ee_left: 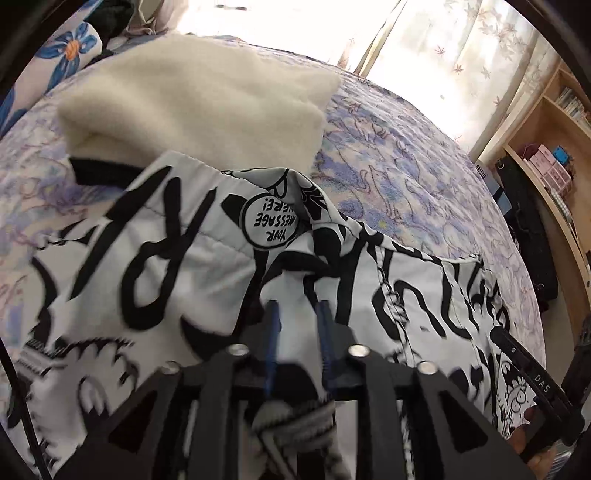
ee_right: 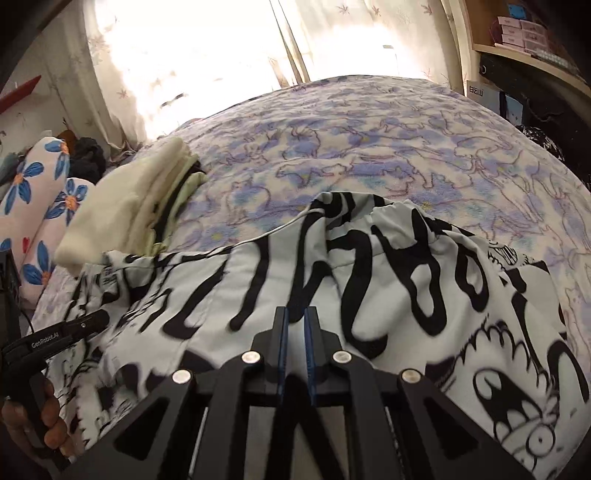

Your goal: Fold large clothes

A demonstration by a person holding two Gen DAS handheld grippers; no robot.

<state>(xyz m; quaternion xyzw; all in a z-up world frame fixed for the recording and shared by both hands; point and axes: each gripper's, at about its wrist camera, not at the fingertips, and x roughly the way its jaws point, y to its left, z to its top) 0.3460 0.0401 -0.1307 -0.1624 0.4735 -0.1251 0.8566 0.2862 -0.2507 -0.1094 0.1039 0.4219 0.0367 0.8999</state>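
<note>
Printed jacket [ee_left: 207,258] lies crosswise under both grippers: right gripper [ee_right: 295,314] clenched on its fabric, left gripper [ee_left: 297,308] fingers parted, released.

A bed [ee_right: 369,147] is covered by a spread printed with pale blue and violet animal outlines. A folded cream fleece pile [ee_left: 199,96] is laid on it toward the far left, and beside that a cushion with blue flowers [ee_right: 44,206] is propped at the edge. Sheer curtains with a leaf pattern [ee_right: 192,55] are seen behind the bed, brightly backlit. A wooden shelf unit [ee_left: 546,147] holding pink boxes [ee_right: 521,33] and books is placed at the right
</note>
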